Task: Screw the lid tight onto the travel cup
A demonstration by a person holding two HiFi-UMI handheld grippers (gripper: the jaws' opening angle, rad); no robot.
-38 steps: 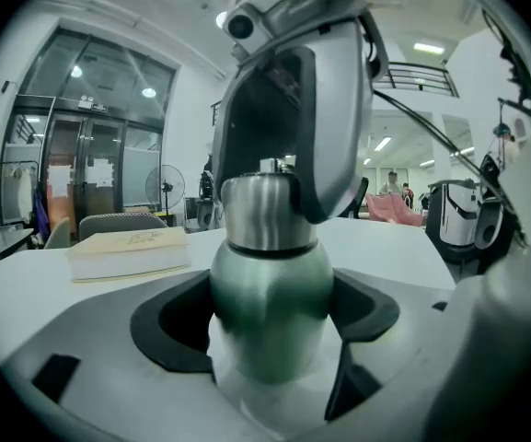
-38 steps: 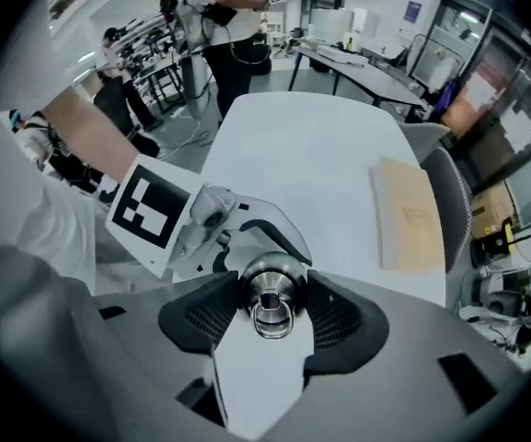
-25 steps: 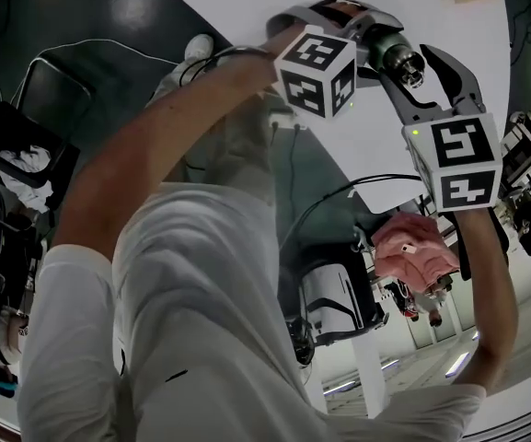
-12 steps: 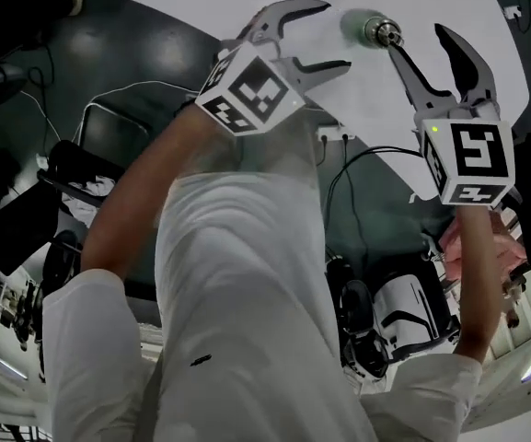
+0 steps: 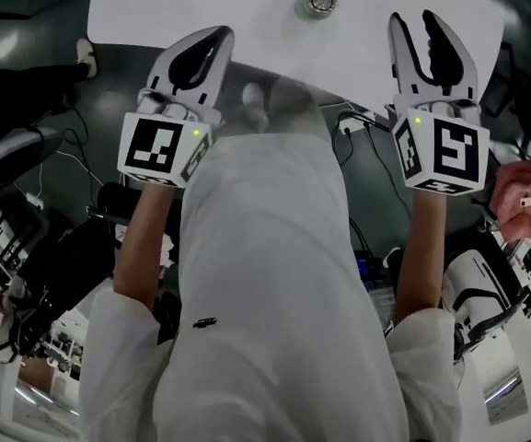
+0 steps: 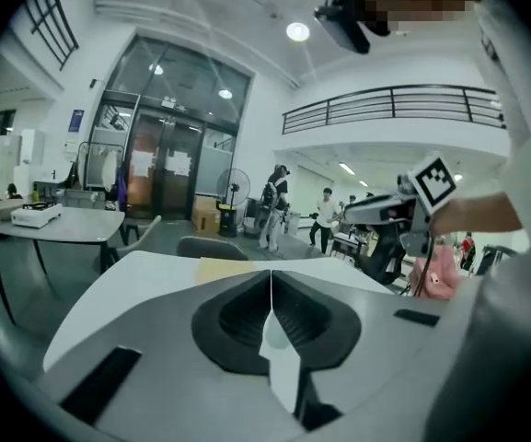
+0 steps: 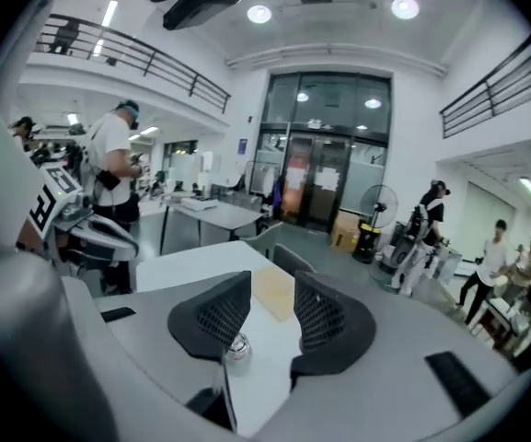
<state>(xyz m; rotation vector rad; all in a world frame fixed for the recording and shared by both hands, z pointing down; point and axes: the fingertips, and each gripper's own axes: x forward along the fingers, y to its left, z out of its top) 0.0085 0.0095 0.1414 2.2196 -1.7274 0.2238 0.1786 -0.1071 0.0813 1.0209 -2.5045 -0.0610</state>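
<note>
Progress looks close to complete, by my reckoning: the travel cup (image 7: pixel 236 353) stands alone on the white table (image 5: pixel 201 3) with its lid (image 5: pixel 319 3) seated on top, though I cannot judge how tight it is. Neither tool touches it. My left gripper (image 5: pixel 212 37) is pressed fully closed on nothing. My right gripper (image 5: pixel 415 18) is about half wide, its jaws having just been closing with nothing between them. Both are raised well apart from the cup, so at most a tightness check is left.

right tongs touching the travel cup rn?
Apart. Head view: bare table separates right tongs from the travel cup. Jaws have just been closing, nothing between them.
</note>
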